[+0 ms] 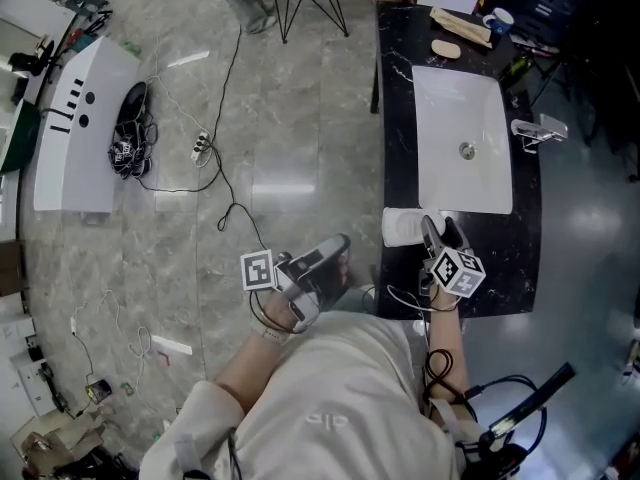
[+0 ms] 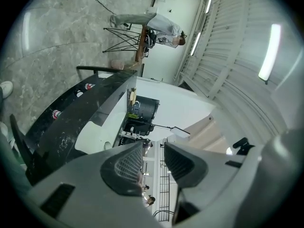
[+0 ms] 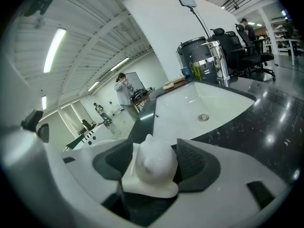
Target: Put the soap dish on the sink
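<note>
Cream shirt [image 1: 330,418], grey left tool [image 1: 335,250] and right tool [image 1: 440,230], black ribbed pads [image 2: 126,167], square-marker cubes [image 1: 458,271], black cable [image 1: 437,363].

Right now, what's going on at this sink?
A person is working with a pair of handheld tongs in each hand. The right tongs are closed on a white soap dish with an animal-shaped bump, at the near end of the black counter, just short of the white sink basin. The left tongs are open and empty, held off to the side over the floor. Whether the dish rests on the counter is unclear.
</note>
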Available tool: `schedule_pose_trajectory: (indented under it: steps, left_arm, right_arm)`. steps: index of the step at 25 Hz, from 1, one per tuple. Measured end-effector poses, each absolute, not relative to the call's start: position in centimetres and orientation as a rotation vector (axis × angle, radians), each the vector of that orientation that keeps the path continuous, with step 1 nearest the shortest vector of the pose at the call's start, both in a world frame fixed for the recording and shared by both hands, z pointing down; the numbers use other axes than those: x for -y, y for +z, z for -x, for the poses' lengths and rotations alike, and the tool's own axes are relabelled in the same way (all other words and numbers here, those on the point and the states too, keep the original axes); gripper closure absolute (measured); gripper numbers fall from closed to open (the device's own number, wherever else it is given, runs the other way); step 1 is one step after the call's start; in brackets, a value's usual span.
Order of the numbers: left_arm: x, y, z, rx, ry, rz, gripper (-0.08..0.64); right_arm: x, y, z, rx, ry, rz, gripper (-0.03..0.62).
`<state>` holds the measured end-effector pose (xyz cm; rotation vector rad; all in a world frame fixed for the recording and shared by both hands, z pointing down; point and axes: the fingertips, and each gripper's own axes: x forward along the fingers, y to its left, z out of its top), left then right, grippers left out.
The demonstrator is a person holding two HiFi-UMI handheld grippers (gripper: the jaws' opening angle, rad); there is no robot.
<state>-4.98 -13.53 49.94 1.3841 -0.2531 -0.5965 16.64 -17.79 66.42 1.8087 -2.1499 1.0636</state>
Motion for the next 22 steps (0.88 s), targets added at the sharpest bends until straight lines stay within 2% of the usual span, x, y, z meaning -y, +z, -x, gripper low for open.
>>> schedule_pose_trajectory:
  steps: [4,12,22]
  left_arm:
    - [13.4,49.5,4.6,0.239,-0.600,-1.392,0.425]
    - [13.0,49.3,3.5,0.242,-0.517,-1.441,0.551]
    - [12.1,47.5,0.0,0.086,-0.432,-1.453,0.552]
  right_arm:
    - [17.4,65.8,-16.6,2.174,1.049,-1.818,0.316]
    - [17.0,63.1,-16.9,2.228,0.996,-1.894,0.316]
    - [14.9,57.1,-17.3,2.375,0.982,-2.030,0.318]
